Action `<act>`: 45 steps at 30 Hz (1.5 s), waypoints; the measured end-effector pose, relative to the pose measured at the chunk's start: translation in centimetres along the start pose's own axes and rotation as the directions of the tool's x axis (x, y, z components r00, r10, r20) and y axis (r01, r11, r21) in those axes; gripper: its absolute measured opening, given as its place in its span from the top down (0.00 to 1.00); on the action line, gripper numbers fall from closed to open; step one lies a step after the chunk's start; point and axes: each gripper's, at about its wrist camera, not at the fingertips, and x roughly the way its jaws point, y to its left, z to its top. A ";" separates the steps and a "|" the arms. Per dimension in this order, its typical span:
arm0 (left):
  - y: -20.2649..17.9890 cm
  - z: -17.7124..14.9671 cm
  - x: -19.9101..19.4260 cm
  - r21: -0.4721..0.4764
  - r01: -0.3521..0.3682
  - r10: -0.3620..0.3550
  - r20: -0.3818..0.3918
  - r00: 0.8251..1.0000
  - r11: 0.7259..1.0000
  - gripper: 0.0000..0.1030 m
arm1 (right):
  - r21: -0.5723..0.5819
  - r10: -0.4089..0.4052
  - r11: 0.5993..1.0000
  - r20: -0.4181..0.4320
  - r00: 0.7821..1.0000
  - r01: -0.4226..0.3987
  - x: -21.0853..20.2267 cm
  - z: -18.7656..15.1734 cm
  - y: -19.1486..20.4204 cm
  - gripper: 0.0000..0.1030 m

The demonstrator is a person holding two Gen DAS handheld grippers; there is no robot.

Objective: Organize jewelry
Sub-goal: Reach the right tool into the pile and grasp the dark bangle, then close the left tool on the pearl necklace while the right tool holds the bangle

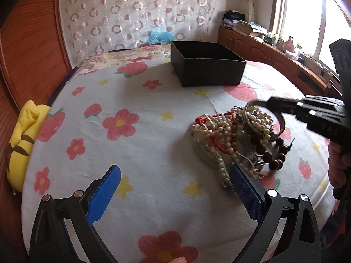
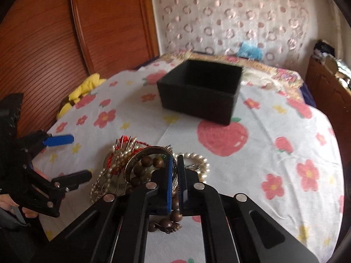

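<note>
Right gripper point(image 2: 174, 175) pinches the bangle point(image 2: 144, 153) off the jewelry pile point(image 1: 232, 138) on the bed, probably heading for the box point(image 2: 197, 103). Left gripper point(image 1: 175, 188) hangs open nearby, holding nothing.

A flower-and-strawberry printed bedsheet point(image 1: 140, 135) spreads beneath and ahead of the jaws. A yellow plush toy with brown stripes point(image 1: 24, 140) lies far left of them, against a reddish wooden headboard point(image 1: 33, 50). Beyond hangs a sheer circle-patterned curtain point(image 1: 136, 15); a cluttered wooden cabinet point(image 1: 269, 52) stands ahead right.
</note>
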 end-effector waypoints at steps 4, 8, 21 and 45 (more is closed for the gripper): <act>-0.6 -0.1 0.0 0.016 0.038 -0.038 -0.003 0.999 0.999 0.07 | 0.031 -0.016 0.999 0.049 0.999 0.014 -1.9 0.1 -0.8 0.95; -1.7 -0.4 -0.2 0.053 0.068 -0.068 -0.008 0.998 0.996 0.12 | 0.045 -0.030 0.999 0.066 0.997 0.027 -3.0 0.0 -1.4 0.95; -2.2 -1.2 -0.3 0.029 0.186 -0.185 -0.050 0.982 0.982 0.68 | 0.070 -0.030 0.997 0.051 0.998 0.027 -2.7 -1.2 -1.3 0.95; -0.2 -1.6 -0.1 0.031 0.124 -0.122 -0.058 0.991 0.992 0.75 | 0.053 -0.040 0.998 0.052 0.998 0.037 -2.7 -1.3 -0.4 0.95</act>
